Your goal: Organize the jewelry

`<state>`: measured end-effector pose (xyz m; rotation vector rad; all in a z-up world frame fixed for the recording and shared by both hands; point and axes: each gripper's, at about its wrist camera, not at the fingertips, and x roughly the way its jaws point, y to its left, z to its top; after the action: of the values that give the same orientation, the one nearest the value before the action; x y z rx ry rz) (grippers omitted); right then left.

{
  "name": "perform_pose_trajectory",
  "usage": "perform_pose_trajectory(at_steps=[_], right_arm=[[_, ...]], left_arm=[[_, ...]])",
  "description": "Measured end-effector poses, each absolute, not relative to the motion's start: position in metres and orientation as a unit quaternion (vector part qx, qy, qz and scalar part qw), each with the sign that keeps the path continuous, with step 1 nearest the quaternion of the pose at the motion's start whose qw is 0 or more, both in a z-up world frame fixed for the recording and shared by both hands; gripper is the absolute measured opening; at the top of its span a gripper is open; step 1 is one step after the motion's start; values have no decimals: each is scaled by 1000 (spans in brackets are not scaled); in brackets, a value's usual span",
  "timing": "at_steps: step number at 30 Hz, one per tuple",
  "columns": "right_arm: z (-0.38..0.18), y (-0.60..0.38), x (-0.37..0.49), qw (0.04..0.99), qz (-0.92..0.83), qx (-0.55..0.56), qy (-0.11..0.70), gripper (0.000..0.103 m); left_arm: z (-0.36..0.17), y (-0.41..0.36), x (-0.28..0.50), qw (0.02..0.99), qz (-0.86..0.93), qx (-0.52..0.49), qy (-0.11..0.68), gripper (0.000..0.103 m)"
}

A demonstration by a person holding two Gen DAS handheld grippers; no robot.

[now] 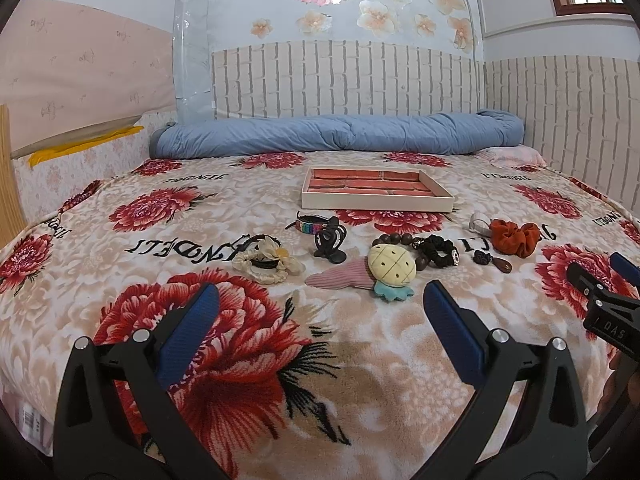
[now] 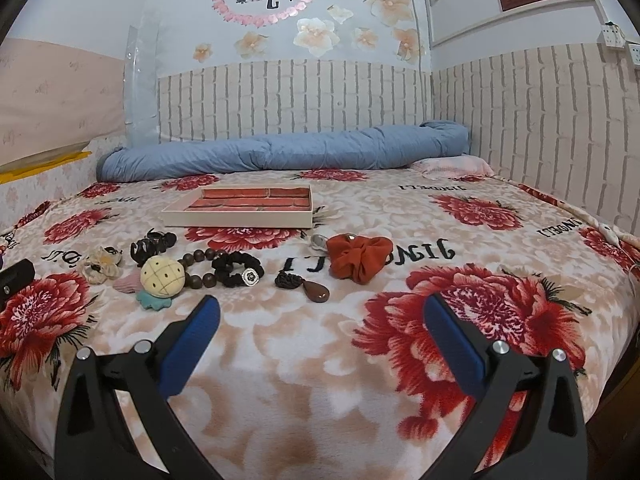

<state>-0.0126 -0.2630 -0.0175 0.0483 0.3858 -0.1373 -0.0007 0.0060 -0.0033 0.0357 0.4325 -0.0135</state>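
Several hair ties and trinkets lie in a row on a flowered blanket: a cream scrunchie [image 1: 267,263], a black claw clip [image 1: 330,240], a rainbow bracelet [image 1: 310,224], a pineapple plush clip [image 1: 390,269], a wooden bead bracelet [image 2: 200,268], a black scrunchie [image 2: 237,268], a brown pendant [image 2: 316,291] and an orange scrunchie [image 2: 358,257]. Behind them sits a shallow white tray [image 1: 376,202] with a red brick-pattern lining. My left gripper [image 1: 320,304] is open and empty, just short of the pineapple clip. My right gripper [image 2: 322,314] is open and empty, short of the pendant.
A rolled blue quilt [image 1: 340,134] lies along the back wall. A pink pillow [image 2: 454,168] sits at the back right. The bed edge drops off at the right [image 2: 624,320]. The right gripper also shows at the edge of the left wrist view [image 1: 608,292].
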Motion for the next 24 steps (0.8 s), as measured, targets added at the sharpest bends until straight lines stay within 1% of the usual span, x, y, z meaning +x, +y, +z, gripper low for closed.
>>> perform_pose_trajectory(at_steps=[24], right_arm=[[-16, -263, -12, 979, -71, 23, 188, 99]], left_arm=[[-3, 7, -2, 977, -7, 17, 214, 98]])
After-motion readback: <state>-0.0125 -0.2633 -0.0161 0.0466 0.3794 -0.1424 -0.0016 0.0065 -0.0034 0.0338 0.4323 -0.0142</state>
